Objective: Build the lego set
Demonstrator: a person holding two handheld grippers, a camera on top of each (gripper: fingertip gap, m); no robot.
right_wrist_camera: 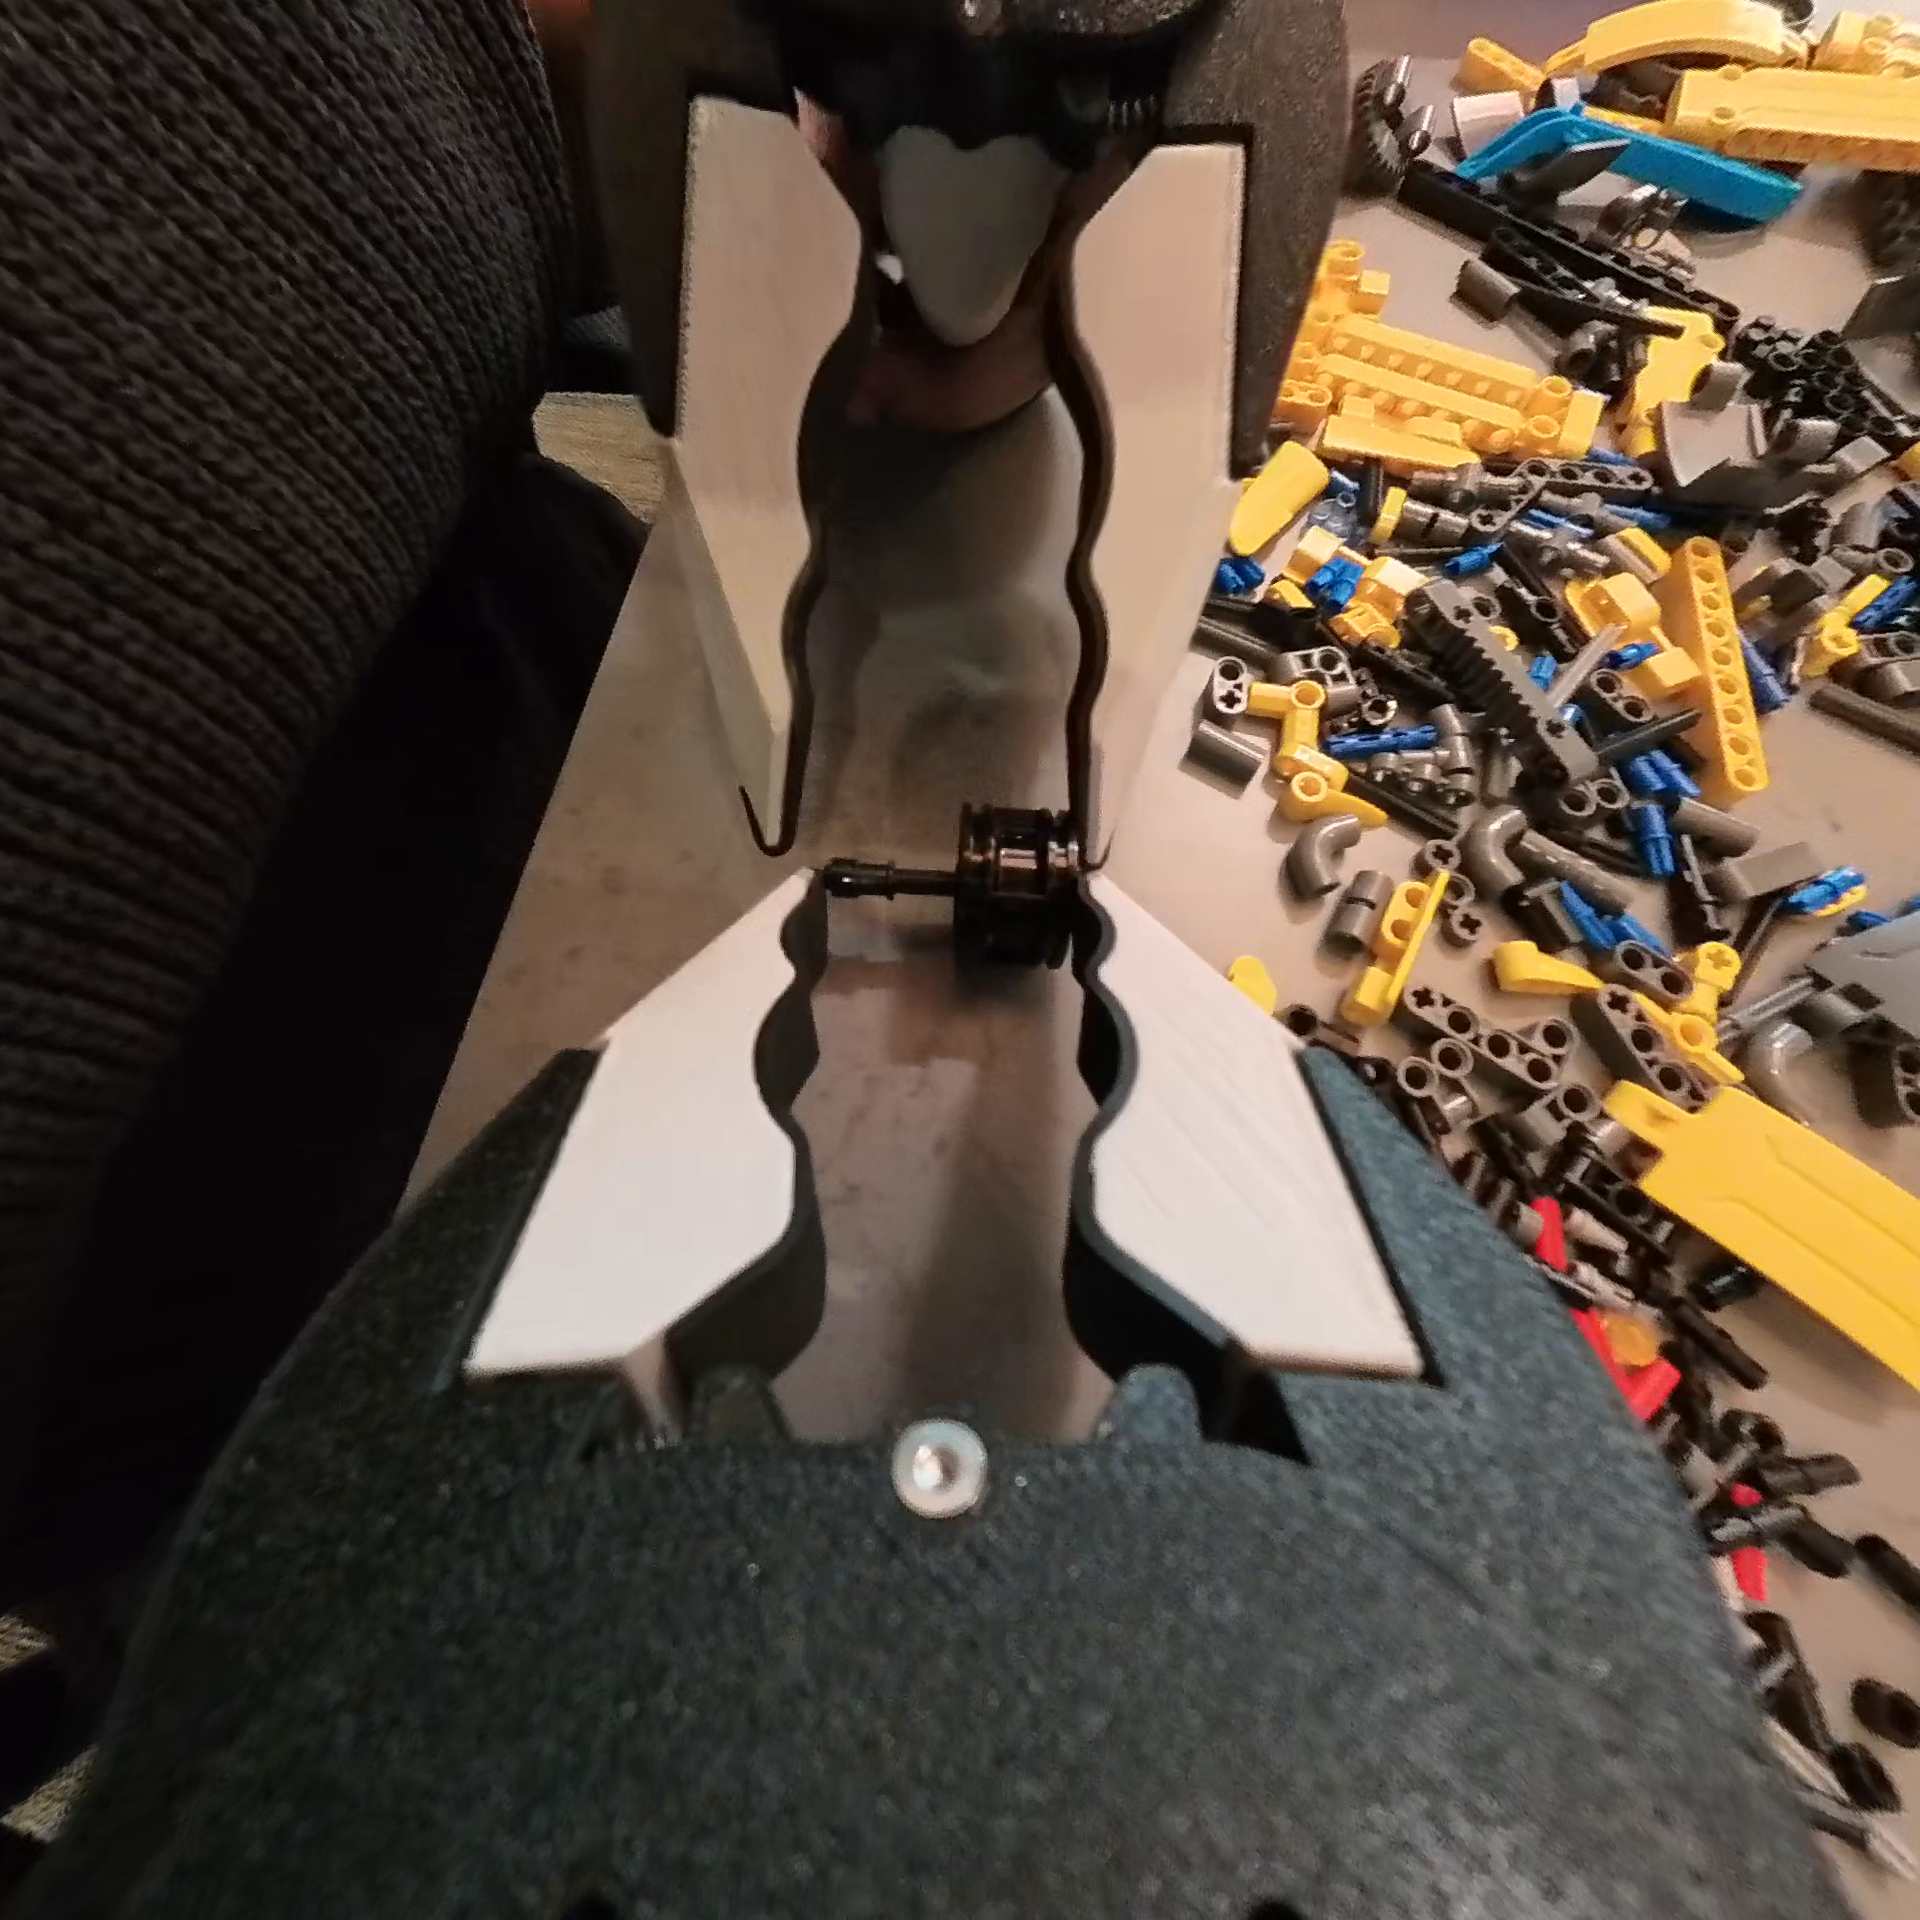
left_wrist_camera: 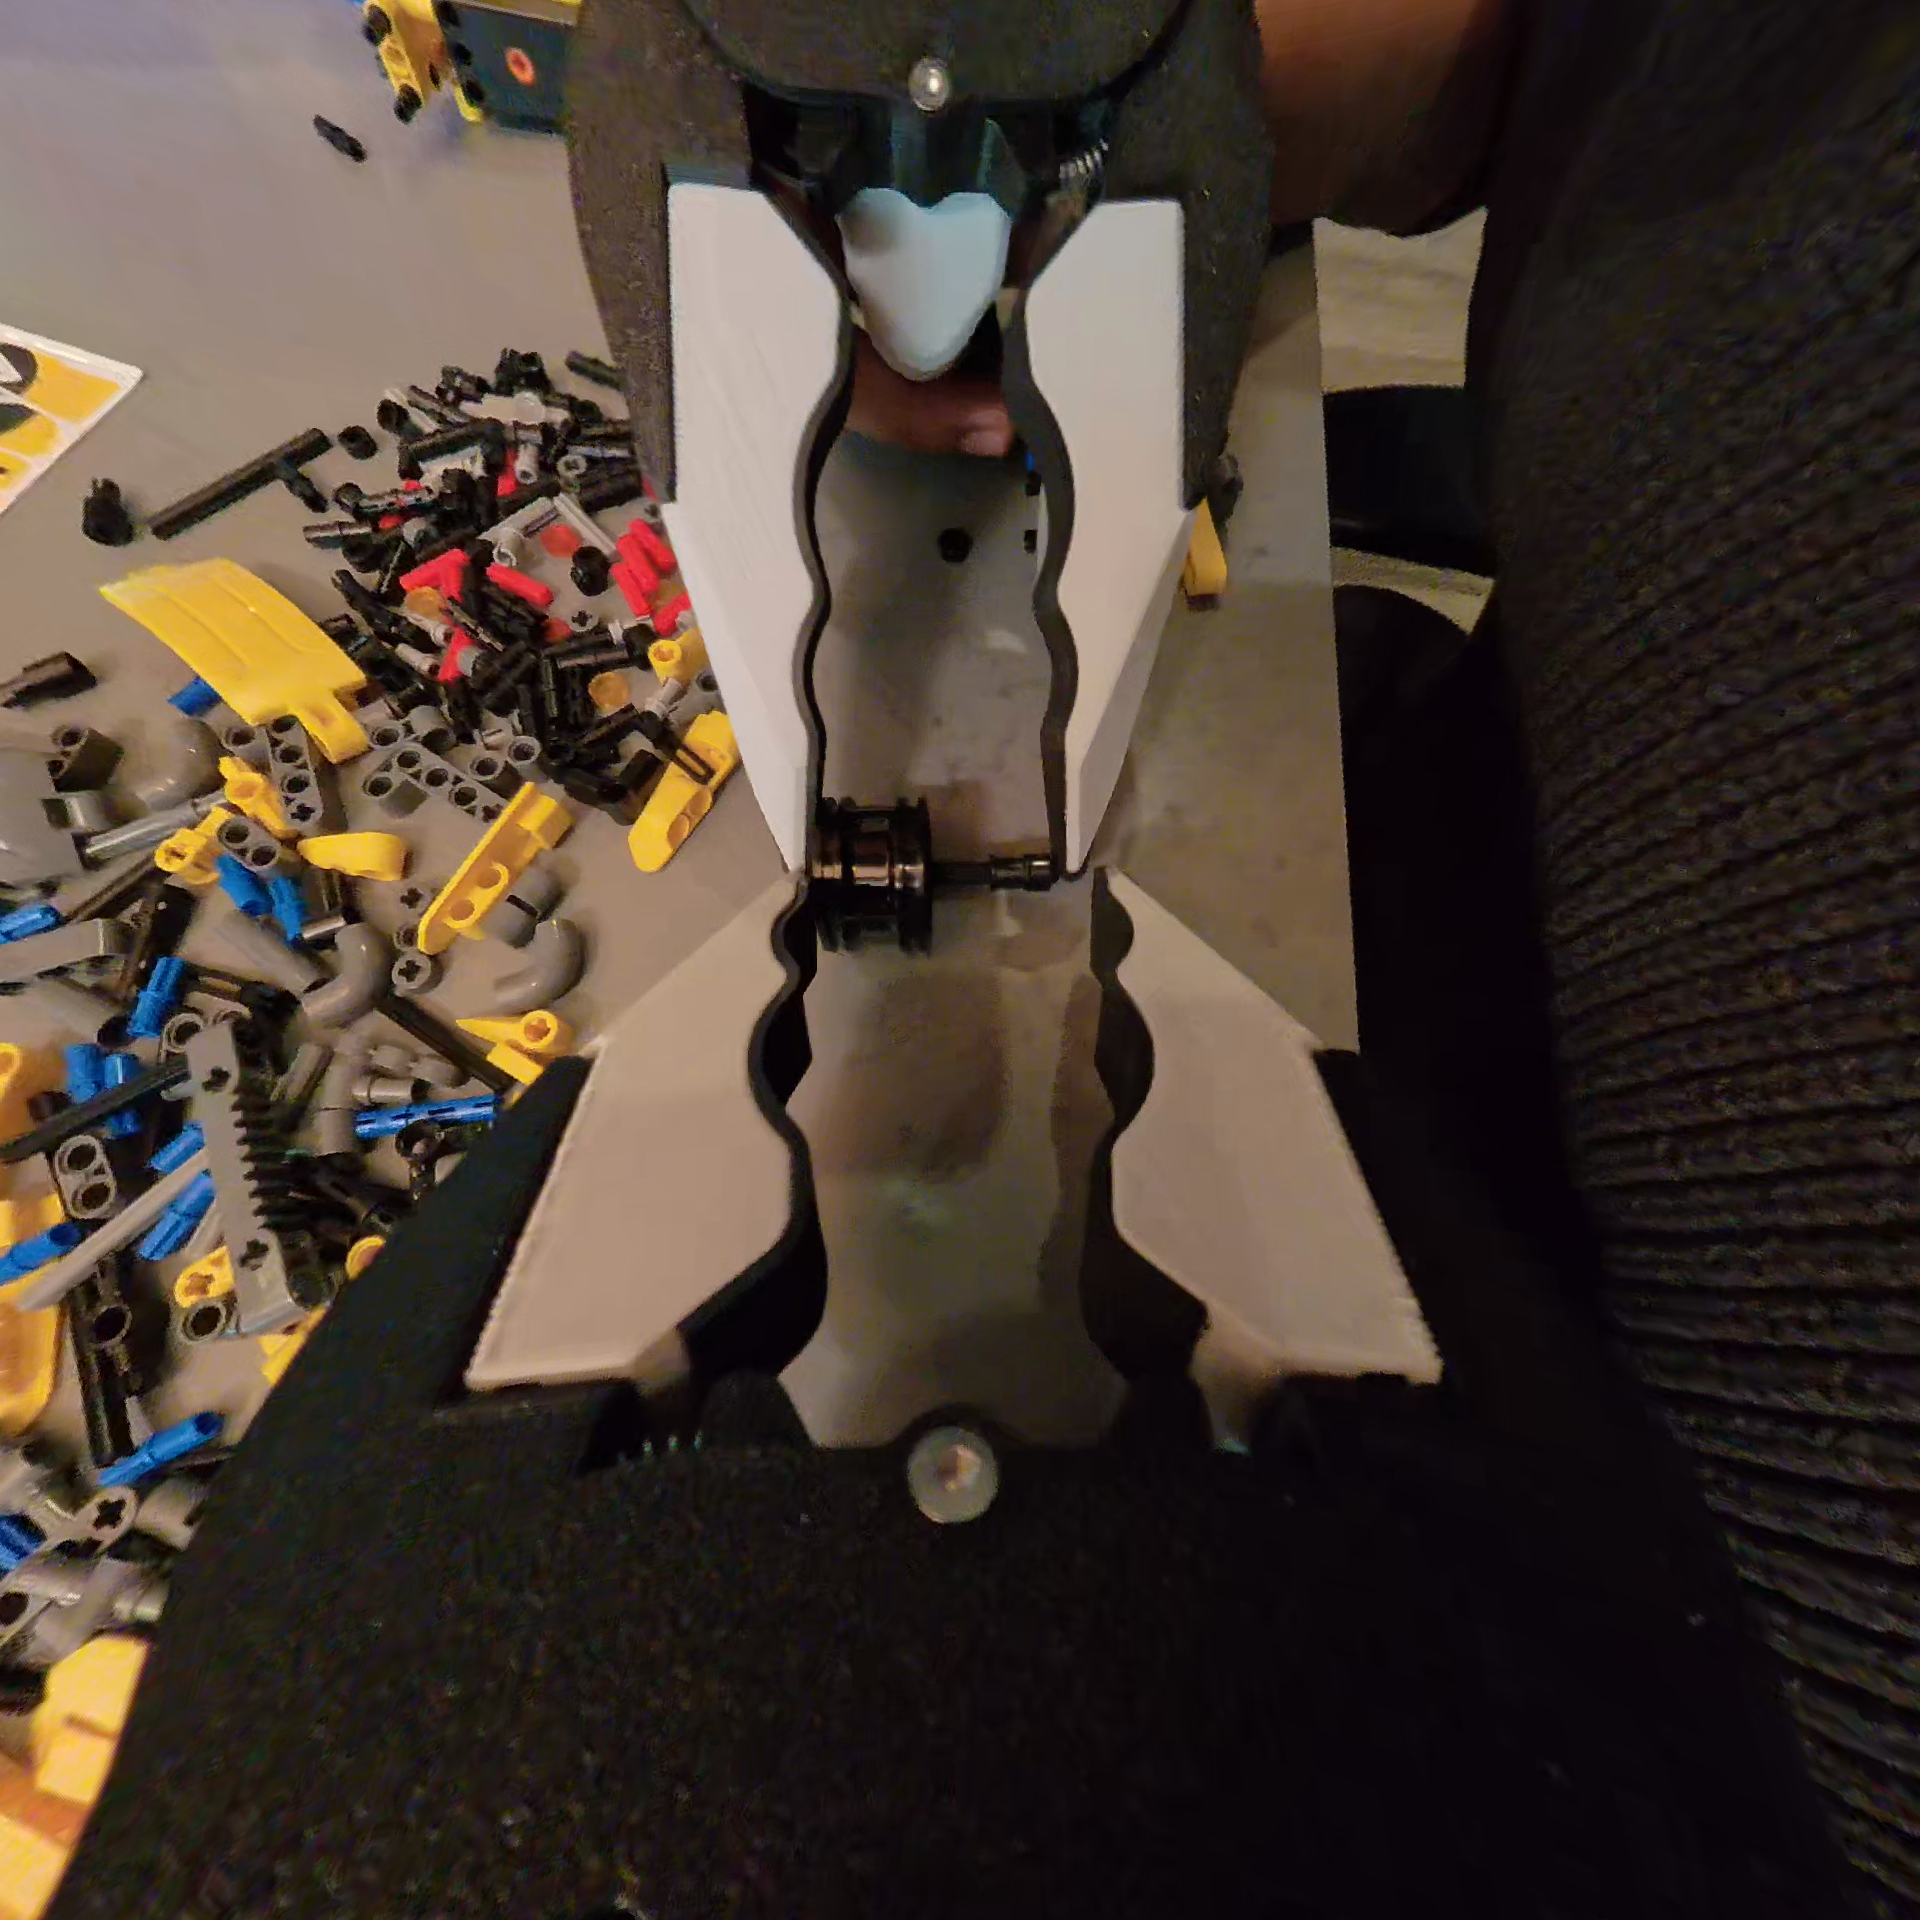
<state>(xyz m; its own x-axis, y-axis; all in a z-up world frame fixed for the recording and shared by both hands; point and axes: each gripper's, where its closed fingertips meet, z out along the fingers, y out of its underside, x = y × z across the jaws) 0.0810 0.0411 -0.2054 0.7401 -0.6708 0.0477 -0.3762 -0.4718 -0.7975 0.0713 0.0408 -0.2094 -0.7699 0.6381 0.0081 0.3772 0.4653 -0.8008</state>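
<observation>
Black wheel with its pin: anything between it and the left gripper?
Nothing visible: the black wheel sits at the tips of the left gripper, held across the right gripper; the brick pile lies aside.

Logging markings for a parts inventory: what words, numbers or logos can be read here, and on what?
None can be read.
Sticker sheet: only yellow and black shapes, any print too small to tell.
Loose bricks, black wheel, left tongs, right tongs: no marks visible.

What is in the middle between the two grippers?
A small black wheel hub with a black axle pin sticking out its side, spanning the gap between left gripper and right gripper. Both wrist views show it.
</observation>
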